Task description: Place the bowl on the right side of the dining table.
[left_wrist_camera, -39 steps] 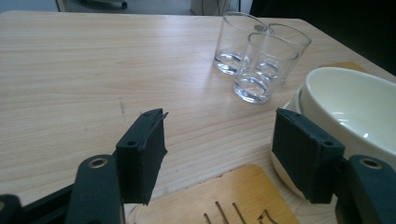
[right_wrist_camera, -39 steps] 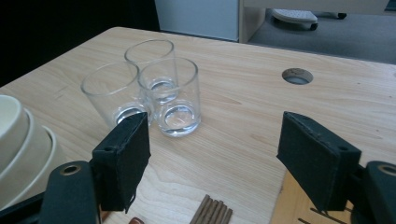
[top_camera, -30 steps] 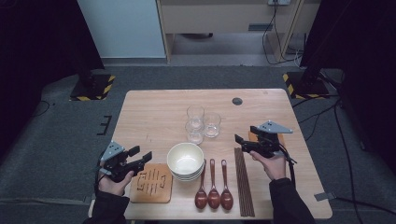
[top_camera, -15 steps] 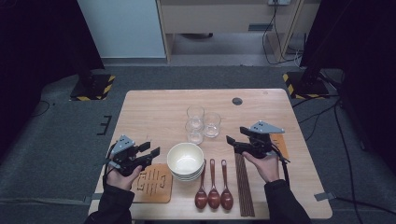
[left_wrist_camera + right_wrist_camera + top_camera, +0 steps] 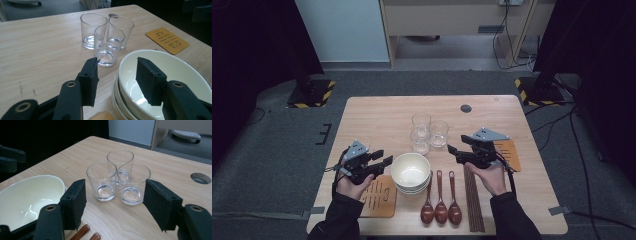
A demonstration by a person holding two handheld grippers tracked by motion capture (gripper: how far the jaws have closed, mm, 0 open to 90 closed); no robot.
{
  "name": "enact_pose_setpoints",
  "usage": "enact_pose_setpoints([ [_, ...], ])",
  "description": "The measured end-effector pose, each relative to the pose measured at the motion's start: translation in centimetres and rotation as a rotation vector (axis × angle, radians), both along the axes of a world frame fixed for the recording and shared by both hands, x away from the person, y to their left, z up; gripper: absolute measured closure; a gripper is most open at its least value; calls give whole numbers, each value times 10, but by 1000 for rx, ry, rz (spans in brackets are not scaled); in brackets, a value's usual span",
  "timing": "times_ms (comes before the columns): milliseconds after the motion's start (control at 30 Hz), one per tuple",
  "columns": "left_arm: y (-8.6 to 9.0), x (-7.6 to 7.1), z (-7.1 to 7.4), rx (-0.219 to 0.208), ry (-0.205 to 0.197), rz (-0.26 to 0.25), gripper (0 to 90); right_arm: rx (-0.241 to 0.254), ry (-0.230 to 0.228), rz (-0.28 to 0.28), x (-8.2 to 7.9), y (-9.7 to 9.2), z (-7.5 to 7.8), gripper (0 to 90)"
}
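I log: three clear cylindrical glass tumblers [image 5: 428, 131]; stacked glossy cream ceramic bowls [image 5: 411, 172]; pale woodgrain table [image 5: 377, 115]. My left gripper [image 5: 382, 156] and right gripper [image 5: 453, 151], jaws just narrowing, stand open, holding nothing.

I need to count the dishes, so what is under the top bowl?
Under the top bowl the rims of more bowls show, stacked on the table. Their insides are covered, so I cannot give an exact count.
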State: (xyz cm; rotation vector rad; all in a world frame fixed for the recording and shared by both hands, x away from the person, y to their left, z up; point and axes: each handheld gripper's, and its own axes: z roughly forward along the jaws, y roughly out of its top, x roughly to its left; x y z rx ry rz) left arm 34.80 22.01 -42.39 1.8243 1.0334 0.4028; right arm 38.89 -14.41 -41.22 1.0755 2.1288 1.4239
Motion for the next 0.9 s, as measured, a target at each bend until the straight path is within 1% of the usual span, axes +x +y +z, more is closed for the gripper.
enact_pose_setpoints([
  [67, -5, 2, -3, 10, 0, -11, 527, 0, 4, -1, 0, 4, -1, 347],
  [133, -7, 2, -4, 12, 2, -14, 530, -3, 5, 1, 0, 6, -1, 347],
  [233, -10, 4, -6, 27, 10, -25, 535, -3, 6, 3, 0, 9, -1, 349],
  [367, -11, 5, -7, 25, 17, -30, 550, -3, 5, 10, -1, 15, 0, 354],
  [467, -13, 5, -9, 23, 27, -34, 560, -16, 4, 31, -1, 26, 1, 361],
  [500, -14, 5, -9, 23, 30, -37, 560, -16, 4, 31, -1, 26, 1, 361],
  [533, -14, 6, -10, 24, 32, -39, 570, -15, 11, 42, -2, 31, 1, 376],
  [600, -16, 6, -11, 27, 36, -41, 574, -17, 10, 46, -2, 33, 1, 382],
  [633, -16, 7, -12, 29, 39, -41, 584, -14, 17, 51, -2, 36, 0, 390],
  [700, -17, 8, -14, 32, 44, -40, 600, -19, 18, 65, -2, 40, -1, 415],
  [900, -19, 10, -19, 42, 55, -38, 643, -38, 44, 94, 0, 53, -5, 465],
])
